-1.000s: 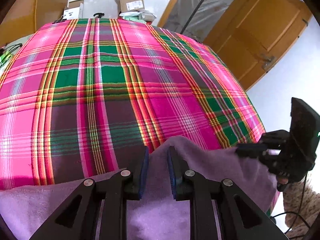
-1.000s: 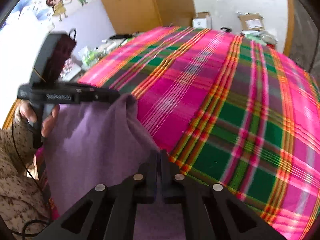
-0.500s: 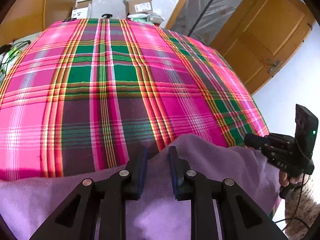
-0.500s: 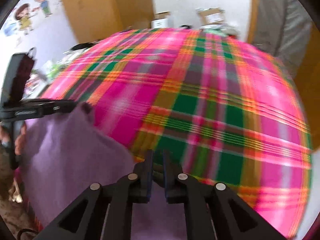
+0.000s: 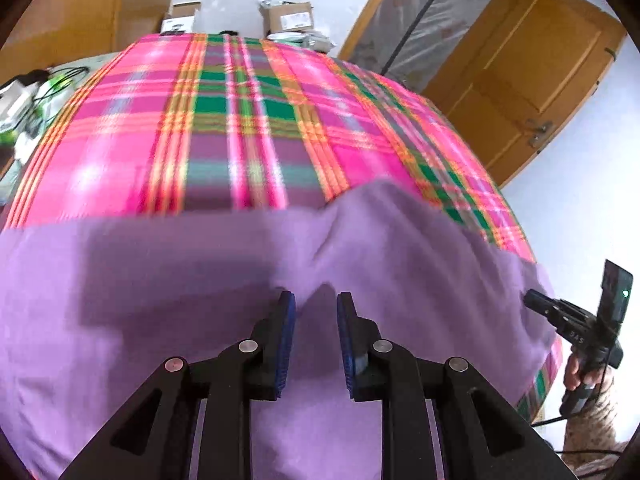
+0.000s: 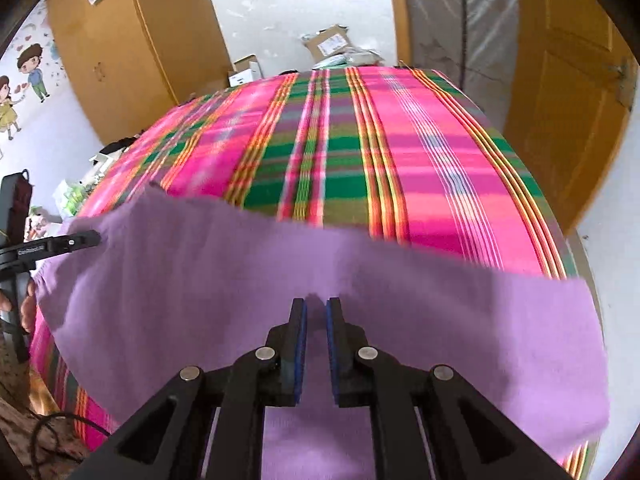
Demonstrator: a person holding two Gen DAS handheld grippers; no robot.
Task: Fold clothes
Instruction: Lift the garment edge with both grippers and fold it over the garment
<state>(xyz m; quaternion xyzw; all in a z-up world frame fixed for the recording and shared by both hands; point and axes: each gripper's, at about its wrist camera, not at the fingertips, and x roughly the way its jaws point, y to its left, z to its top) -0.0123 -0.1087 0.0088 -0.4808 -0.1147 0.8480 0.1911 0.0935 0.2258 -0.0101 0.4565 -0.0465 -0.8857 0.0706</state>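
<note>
A purple garment lies spread across the near end of a bed with a pink and green plaid cover. My left gripper is low over it, and a raised fold of the cloth sits pinched between its blue pads. In the right wrist view the same garment stretches wide over the plaid cover. My right gripper is opening; a small peak of cloth stands at its tips, loose between the pads. Each gripper shows in the other's view, at the cloth's outer edges: the right gripper and the left gripper.
Cardboard boxes lie on the floor past the bed's far end. A wooden door stands on the right and a wooden wardrobe at the back left. Clutter and cables lie left of the bed. A hand holds the right gripper's handle.
The purple garment went from bunched and lifted to spread wide over the near end of the bed. Both grippers moved apart sideways, the right jaws parted and the right view swung round.
</note>
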